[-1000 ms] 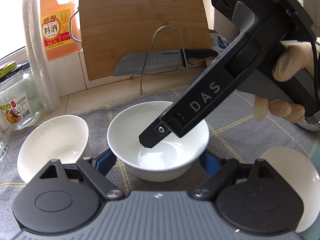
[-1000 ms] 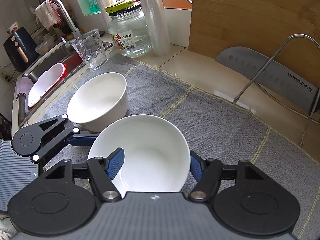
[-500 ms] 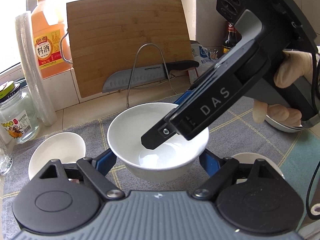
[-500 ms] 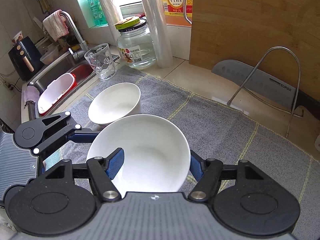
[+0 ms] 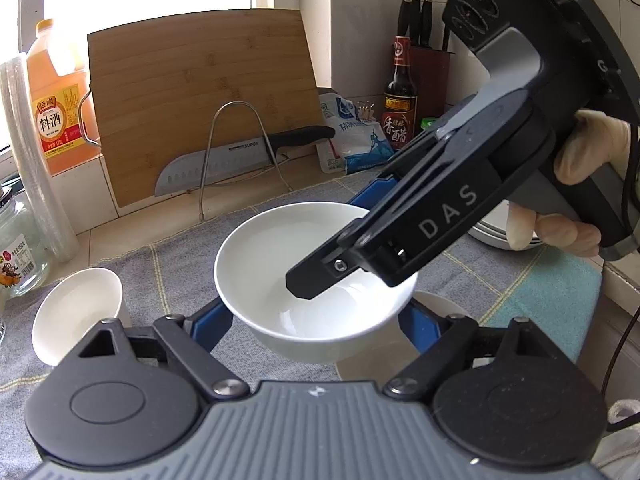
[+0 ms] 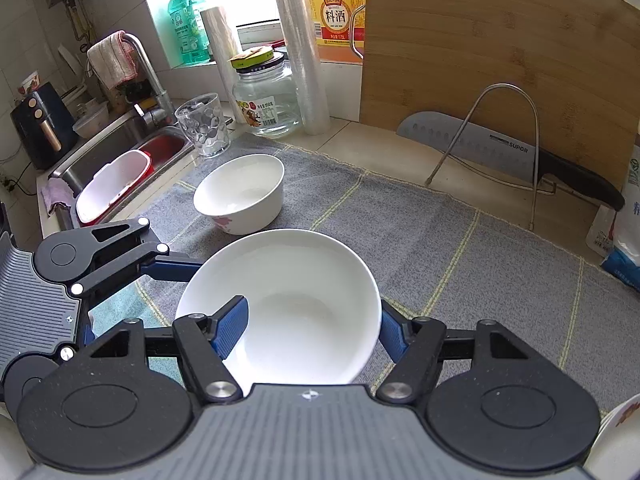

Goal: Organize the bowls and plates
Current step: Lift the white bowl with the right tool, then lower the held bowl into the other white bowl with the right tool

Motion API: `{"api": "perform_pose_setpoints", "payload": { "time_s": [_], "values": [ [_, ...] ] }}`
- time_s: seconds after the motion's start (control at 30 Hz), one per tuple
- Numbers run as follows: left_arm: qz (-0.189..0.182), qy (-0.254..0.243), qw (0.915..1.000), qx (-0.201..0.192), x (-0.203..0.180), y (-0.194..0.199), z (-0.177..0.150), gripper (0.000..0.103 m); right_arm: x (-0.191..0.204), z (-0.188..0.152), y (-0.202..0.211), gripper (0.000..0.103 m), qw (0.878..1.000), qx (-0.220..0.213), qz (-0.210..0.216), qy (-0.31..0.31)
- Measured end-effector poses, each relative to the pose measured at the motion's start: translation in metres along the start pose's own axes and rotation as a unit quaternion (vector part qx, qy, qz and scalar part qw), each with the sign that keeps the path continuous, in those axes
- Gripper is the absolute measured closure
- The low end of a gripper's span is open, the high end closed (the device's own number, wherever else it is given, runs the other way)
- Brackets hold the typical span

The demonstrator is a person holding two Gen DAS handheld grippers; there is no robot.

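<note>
White bowl [image 5: 316, 284] lifted higher off grey mat [image 6: 420, 240], both jaws clamped.

Left wrist cam sits behind the left claw [image 5: 316, 320], angled down, close over the bowl [image 5: 280, 248], facing the cutting board [image 5: 200, 100] and back wall. Right wrist cam sits behind the right claw [image 6: 312, 330], steeper, facing the sink [image 6: 132, 148] corner. Both share bowl, small bowl [image 6: 244, 192], board, knife [image 6: 480, 144], grey mat [image 6: 440, 240].
</note>
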State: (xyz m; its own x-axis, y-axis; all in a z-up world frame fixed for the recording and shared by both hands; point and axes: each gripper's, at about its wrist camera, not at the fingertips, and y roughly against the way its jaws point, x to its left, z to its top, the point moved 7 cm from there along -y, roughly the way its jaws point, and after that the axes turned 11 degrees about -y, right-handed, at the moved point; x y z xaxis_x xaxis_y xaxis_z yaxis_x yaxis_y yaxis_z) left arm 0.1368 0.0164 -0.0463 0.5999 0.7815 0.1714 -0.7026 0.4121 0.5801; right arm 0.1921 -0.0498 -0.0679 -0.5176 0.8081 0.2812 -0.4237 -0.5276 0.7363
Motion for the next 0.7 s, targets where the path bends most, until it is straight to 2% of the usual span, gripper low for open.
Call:
{"api": "perform_pose_setpoints", "payload": {
  "time_s": [0.37,0.7],
  "values": [
    [-0.029,-0.016,0.9994,-0.003,-0.032,0.011,-0.001,0.014,0.001,-0.032,0.031,0.029,0.999,-0.015,-0.022,-0.019],
    [-0.051,-0.024,0.9984,0.006,-0.051,0.014,-0.008,0.014,-0.001,-0.053,0.041,0.029,0.999,-0.016,-0.031,-0.034]
  ]
}}
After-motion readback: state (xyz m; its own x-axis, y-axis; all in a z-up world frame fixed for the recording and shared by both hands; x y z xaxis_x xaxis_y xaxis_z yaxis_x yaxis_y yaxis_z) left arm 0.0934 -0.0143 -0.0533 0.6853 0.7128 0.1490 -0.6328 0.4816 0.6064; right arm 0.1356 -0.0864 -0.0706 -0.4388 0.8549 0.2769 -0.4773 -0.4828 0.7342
